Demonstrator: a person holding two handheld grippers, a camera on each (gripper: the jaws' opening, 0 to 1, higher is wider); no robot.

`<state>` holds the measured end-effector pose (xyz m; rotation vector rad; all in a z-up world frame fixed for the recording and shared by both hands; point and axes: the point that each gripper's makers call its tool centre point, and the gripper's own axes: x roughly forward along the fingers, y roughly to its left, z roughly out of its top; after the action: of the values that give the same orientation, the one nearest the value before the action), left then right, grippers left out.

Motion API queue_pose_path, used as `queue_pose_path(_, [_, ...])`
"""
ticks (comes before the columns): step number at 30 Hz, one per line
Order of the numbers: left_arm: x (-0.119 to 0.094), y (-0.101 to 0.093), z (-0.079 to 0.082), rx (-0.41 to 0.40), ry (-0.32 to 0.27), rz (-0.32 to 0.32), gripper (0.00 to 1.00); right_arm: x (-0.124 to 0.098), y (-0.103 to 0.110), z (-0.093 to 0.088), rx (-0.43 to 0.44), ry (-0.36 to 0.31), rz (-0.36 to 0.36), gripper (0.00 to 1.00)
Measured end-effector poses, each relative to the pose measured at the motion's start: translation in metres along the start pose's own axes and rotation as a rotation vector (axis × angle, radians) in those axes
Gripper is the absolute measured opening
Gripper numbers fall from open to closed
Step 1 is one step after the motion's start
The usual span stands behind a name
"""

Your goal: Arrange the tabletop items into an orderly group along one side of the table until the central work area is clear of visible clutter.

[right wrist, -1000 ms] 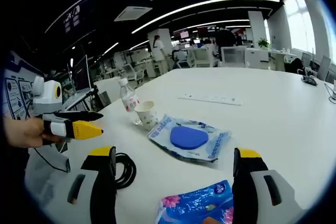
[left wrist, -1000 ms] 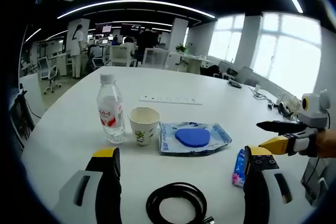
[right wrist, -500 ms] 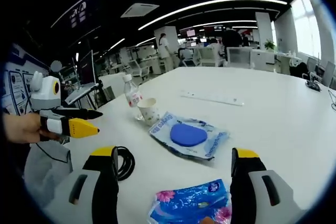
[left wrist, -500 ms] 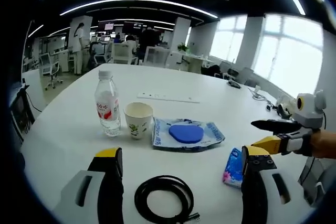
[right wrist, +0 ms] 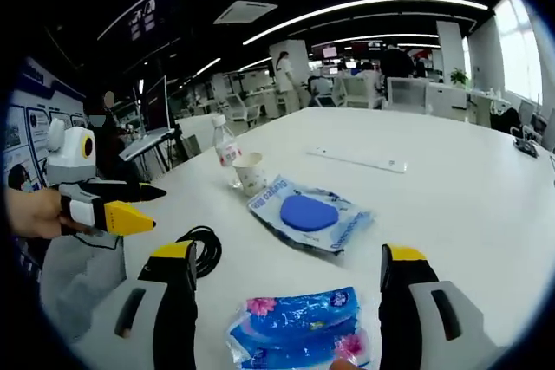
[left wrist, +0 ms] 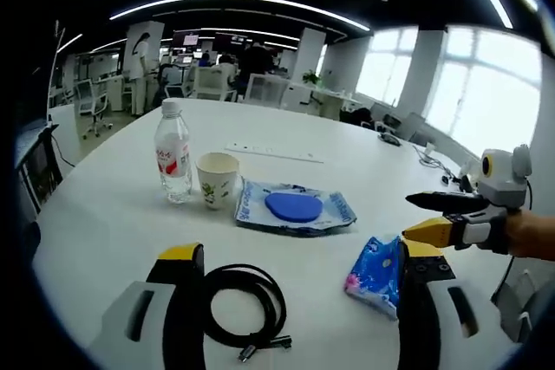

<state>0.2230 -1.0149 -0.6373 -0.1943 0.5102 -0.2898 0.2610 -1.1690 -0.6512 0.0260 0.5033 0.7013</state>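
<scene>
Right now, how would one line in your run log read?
left gripper: open, over cable | right gripper: open, over tissue pack | bottle, cup: untouched

Bare white table (left wrist: 95, 214) left of water bottle (left wrist: 173, 152), paper cup (left wrist: 216, 180) touching-close beside it, black cable coil (left wrist: 245, 305) just ahead of left gripper (left wrist: 295, 257)

White table (left wrist: 113, 214): bottle (left wrist: 173, 163), cup (left wrist: 217, 181), cable (left wrist: 240, 305), packets (left wrist: 295, 209)

At the bottom of the left gripper view, the left gripper (left wrist: 295, 275) shows two broad grey plastic jaws with black inner faces, yellow tips and a dark oblong slot in each outer side. The right gripper (right wrist: 286, 275), at the bottom of the right gripper view, is built alike. At the right edge of the left gripper view, it shows one black and one yellow pointed jaw on a white-and-grey body.
</scene>
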Motion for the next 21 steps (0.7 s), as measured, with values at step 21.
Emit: queue_pose_path(21, [0.0,-0.058,-0.043,-0.099,0.007,0.016,0.87,-0.044,-0.041,-0.039,0.024,0.05,0.047,0.79])
